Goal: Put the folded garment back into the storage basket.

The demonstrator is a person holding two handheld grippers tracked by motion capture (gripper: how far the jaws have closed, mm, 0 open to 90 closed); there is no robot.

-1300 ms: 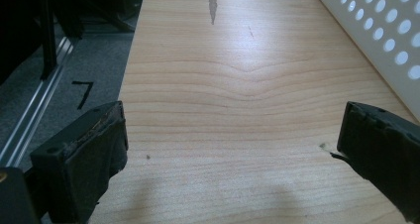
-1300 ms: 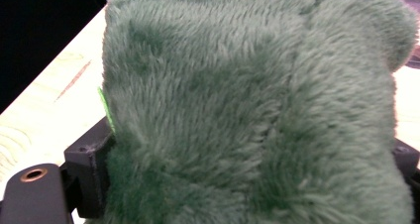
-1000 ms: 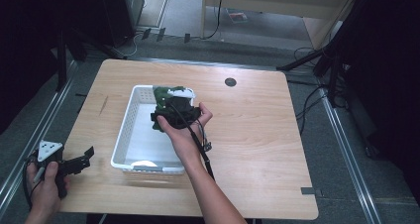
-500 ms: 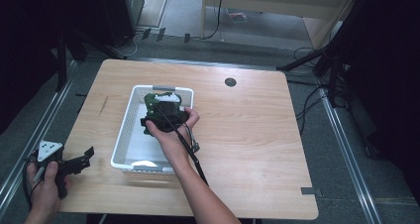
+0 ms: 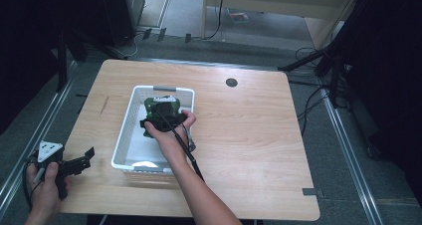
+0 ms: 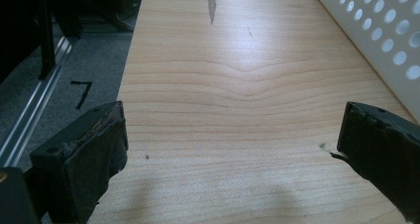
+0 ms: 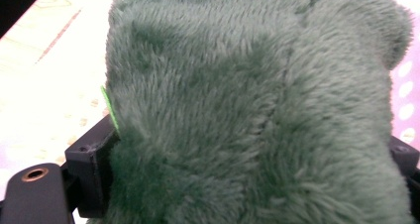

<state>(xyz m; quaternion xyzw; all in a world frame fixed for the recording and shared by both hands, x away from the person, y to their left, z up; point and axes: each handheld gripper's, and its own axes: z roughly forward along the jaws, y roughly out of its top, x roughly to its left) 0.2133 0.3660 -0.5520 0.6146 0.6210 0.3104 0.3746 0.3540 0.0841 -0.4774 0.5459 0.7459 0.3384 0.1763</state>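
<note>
Green plush toy [image 7: 257, 105] is clamped in my right gripper [image 5: 161, 116] over the far end of the basket [image 5: 130, 115], feels soft, light and squishy, so I'd grab mid-body; left gripper [image 6: 233, 149] sits apart, holding nothing.

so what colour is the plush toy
Dark green plush toy, with a bright green edge; clearest in the right gripper view.

High view: bench [image 5: 259, 150] evenly lit from above, surroundings nearly black, image soft. Left gripper view: glare patch mid-bench, soft shadows under the tool jaws, which are slightly blurred. Right gripper view: green plush [image 7: 257, 110] sharp, background overexposed with a pink cast
</note>
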